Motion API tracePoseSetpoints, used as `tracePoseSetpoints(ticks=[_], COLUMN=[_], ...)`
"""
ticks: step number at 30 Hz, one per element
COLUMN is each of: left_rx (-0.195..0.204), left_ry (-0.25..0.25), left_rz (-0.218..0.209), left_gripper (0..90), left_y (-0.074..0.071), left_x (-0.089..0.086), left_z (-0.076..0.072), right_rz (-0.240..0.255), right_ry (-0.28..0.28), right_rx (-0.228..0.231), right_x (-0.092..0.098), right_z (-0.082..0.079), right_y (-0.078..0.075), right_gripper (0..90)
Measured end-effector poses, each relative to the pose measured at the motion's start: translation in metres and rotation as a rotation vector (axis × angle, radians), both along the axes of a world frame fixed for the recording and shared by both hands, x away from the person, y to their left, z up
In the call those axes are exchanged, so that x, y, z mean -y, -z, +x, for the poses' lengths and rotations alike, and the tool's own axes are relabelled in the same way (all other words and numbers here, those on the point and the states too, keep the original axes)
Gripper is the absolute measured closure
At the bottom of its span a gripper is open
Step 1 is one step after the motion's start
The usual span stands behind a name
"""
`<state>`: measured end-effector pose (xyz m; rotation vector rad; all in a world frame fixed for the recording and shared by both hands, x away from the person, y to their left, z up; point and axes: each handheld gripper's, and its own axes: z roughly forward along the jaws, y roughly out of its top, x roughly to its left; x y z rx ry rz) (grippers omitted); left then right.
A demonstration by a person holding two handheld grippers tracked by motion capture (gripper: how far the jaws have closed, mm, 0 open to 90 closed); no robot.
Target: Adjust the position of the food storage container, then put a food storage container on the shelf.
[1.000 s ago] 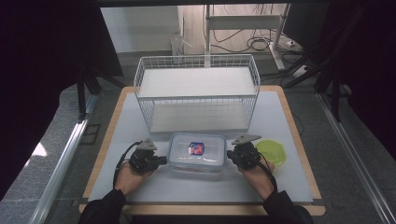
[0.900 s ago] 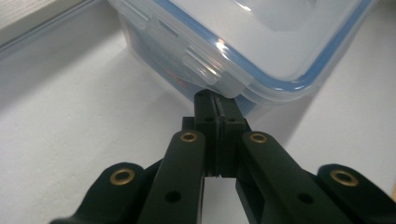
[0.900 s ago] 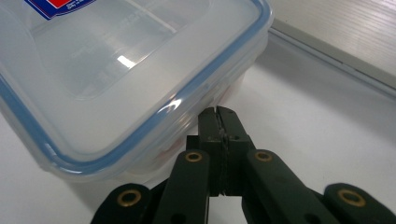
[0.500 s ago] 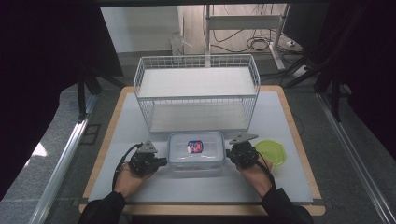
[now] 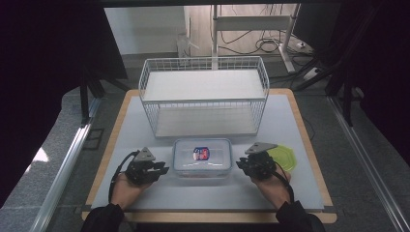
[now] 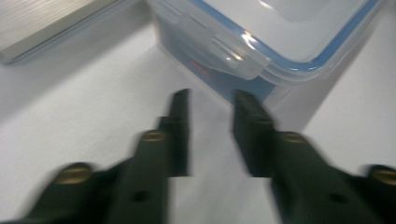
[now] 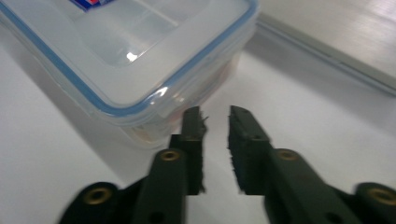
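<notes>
The lidded container (image 5: 202, 157) sits just in front of the wire basket (image 5: 203, 96), not yet lifted. Both grippers — left (image 5: 162, 170), right (image 5: 240, 165) — flank it, jaws just opening, apart, gripping nothing; grasping and moving remain.

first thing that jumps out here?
The clear lidded container with a blue seal, at the table's near middle, flanked by the left gripper and right gripper, whose jaws have just been opening with nothing between them. Behind it stands a white wire basket; a green lid lies right.
</notes>
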<state>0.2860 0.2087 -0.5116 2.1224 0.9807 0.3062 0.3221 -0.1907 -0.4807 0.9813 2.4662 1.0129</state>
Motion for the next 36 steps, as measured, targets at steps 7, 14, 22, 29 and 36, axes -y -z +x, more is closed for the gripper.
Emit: tracePoseSetpoints(ticks=[7,14,22,29,36], left_rx=[0.071,0.08,0.111,0.077,0.065], left_ry=[-0.014,-0.012,-0.044,-0.027,-0.004], left_rz=[0.016,-0.007,-0.069,-0.084,-0.11], left_gripper=[20.5,7.6,2.0,2.6,1.7], left_y=[0.002,0.004,0.005,0.001,-0.007], left_x=[-0.01,-0.011,-0.014,-0.011,-0.005], left_z=[-0.013,-0.015,-0.012,-0.009,-0.002], right_rz=[0.048,0.072,0.088,0.131,0.157], right_ry=[-0.011,-0.013,-0.034,-0.028,-0.047], right_rx=[0.031,0.043,0.013,-0.003,-0.018], right_x=[0.01,0.014,0.012,0.009,0.006], right_z=[-0.001,0.001,0.005,0.005,0.008], right_y=[-0.006,-0.004,0.001,0.0,-0.004], right_gripper=[39.8,20.7,10.0,6.6,6.3])
